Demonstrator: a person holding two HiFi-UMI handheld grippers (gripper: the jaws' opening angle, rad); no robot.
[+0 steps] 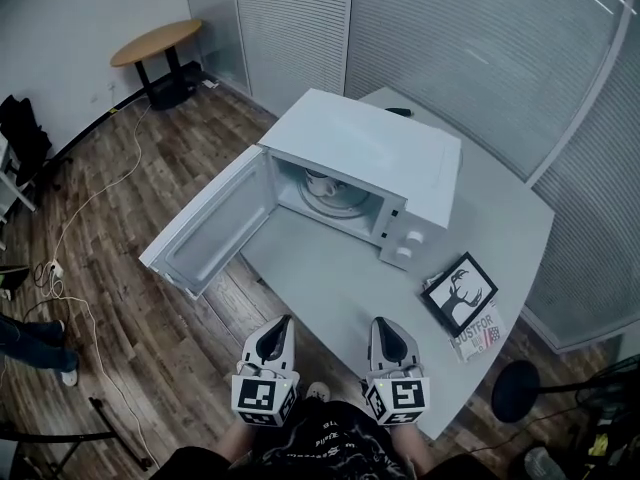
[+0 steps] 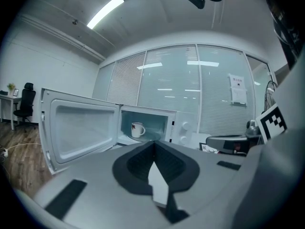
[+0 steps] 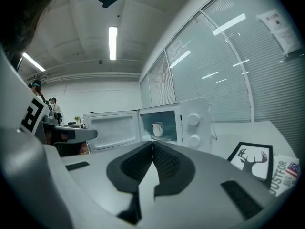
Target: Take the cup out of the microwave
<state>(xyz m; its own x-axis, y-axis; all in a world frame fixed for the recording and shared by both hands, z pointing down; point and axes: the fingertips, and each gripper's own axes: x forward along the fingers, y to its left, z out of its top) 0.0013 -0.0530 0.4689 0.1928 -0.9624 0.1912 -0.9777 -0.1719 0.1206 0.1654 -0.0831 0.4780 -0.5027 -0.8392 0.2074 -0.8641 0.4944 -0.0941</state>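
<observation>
Left gripper (image 1: pixel 283 322): fingers clenched, empty.
Right gripper (image 1: pixel 380 324): likewise.
Cup (image 1: pixel 318 181): upright in microwave (image 1: pixel 370 148), well ahead, midway between both.

Bright, even office light from long white ceiling tube lamps (image 2: pixel 106 11); shadows soft. Lamp reflections streak frosted glass wall (image 3: pixel 224 56). Both gripper views fisheye-bent, corners black, near foreground blurred.

An office: blind-lined glass partitions (image 1: pixel 480 58), a swivel chair (image 2: pixel 25 100), ceiling strip lights (image 2: pixel 106 11).
</observation>
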